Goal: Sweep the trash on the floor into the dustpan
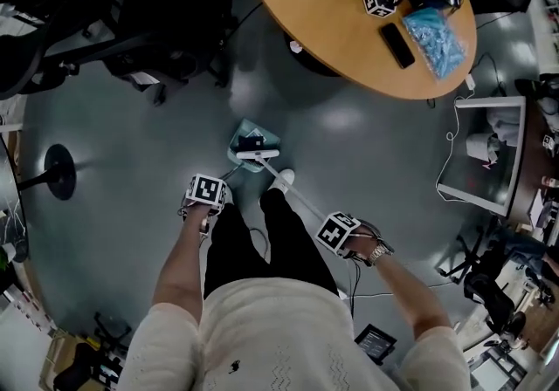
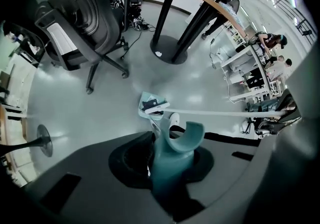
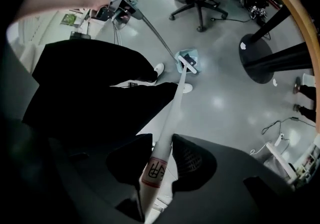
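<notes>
Two grippers are busy over the grey floor (image 1: 367,154), with a round table (image 1: 341,31) and an office chair (image 1: 166,14) well beyond. The right gripper (image 3: 159,155) is clamped on the white broom (image 3: 172,110) stick, which slants down past the person's shoe (image 1: 283,178) to its head at the dustpan (image 1: 247,138) mouth. The left gripper (image 2: 170,160) has its jaws closed round the teal dustpan handle (image 2: 177,140), the pan is flat on the floor just ahead of the feet, and a dark scrap (image 2: 149,102) lies in it, just beyond the broom head.
</notes>
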Demonstrator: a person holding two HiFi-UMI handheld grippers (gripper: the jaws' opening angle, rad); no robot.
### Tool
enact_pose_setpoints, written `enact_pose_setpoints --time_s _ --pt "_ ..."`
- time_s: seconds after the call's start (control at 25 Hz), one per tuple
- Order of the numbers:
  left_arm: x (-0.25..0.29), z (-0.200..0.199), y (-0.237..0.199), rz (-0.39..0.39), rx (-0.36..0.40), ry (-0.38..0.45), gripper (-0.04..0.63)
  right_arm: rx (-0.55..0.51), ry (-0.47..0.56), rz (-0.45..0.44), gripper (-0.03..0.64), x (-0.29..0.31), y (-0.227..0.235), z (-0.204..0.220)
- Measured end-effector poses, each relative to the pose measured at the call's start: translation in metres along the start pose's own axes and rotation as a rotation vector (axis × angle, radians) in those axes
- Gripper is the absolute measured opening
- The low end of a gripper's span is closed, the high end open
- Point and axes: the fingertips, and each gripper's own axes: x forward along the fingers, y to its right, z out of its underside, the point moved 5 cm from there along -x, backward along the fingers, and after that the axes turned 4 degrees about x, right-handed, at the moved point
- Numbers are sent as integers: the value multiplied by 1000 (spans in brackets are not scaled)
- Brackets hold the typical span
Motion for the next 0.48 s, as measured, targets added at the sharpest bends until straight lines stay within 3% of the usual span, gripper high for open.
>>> enact_pose_setpoints --time_s 0.16,0.28,0.48 --pt "-5 18 -13 14 18 13 92 38 -30 21 126 14 -27 5" --pt "-11 22 -24 -8 94 9 92 102 -2 -4 126 11 -60 -2" --pt "-14 41 -29 57 185 -37 92 214 40 -55 126 11 -129 -14"
